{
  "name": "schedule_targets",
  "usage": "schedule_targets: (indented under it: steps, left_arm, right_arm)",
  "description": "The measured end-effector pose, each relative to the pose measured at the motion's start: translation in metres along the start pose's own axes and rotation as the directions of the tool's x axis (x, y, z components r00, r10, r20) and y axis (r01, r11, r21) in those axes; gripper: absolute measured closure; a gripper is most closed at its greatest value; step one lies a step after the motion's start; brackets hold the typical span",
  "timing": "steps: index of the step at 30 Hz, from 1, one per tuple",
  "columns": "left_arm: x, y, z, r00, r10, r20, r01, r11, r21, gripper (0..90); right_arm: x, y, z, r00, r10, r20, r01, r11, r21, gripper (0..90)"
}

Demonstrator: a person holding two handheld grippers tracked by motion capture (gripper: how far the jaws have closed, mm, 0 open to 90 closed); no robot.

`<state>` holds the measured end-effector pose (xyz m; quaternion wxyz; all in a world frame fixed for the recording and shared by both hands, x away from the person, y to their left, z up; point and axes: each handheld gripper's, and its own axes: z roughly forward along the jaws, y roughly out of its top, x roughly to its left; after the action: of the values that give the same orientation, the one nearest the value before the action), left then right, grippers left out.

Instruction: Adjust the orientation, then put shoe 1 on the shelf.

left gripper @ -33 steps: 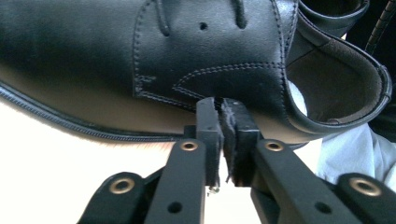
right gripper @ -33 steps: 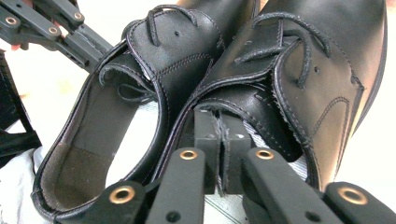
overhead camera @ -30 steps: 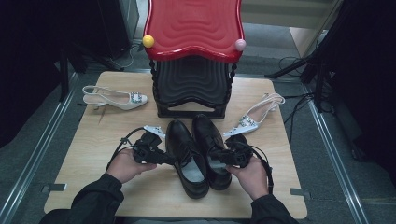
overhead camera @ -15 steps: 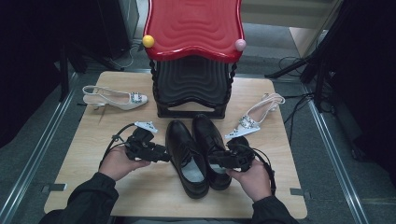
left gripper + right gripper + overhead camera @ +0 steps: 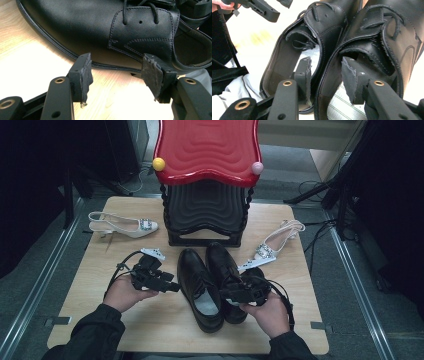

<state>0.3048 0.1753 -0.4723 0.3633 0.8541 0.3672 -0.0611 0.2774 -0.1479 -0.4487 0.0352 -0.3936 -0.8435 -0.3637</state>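
Black shoes (image 5: 212, 285) side by side, toes toward rack (image 5: 206, 215), heels toward person.

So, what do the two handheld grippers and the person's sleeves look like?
Both the left gripper and the right gripper are black, with brass-ringed holes in the jaws and worn dark pads. Each carries a grey three-cornered plate and trails a black cable. The sleeves are dark.

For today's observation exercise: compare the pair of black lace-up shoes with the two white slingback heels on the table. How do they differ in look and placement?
The black lace-up shoes are dark, closed and laced; the white slingback heels are pale, open-backed and carry jewelled buckles. The black shoes stand side by side, touching, in front of the red-topped stand; the white heels lie apart, the second one on the stand's other side. Both kinds rest on the wooden table.
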Motion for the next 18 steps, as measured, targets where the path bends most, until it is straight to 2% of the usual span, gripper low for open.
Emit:
schedule_targets:
  steps: [4, 11, 18]
  left_arm:
    - [0.001, 0.000, 0.000, 1.0000, -0.006, -0.006, 0.006, 1.0000, 0.000, 39.7]
    - [0.003, -0.001, -0.004, 0.9998, -0.012, -0.018, 0.012, 0.9999, -0.010, 38.5]
    - [0.004, -0.001, -0.006, 0.9994, -0.018, -0.029, 0.017, 0.9996, -0.022, 38.2]
  right_arm:
    - [0.004, 0.001, 0.002, 1.0000, 0.002, 0.000, -0.002, 1.000, 0.009, 59.4]
    - [0.007, 0.006, 0.013, 0.9999, 0.013, 0.010, -0.014, 0.998, 0.059, 56.0]
    - [0.010, 0.010, 0.029, 0.9986, 0.026, 0.047, -0.031, 0.992, 0.121, 55.9]
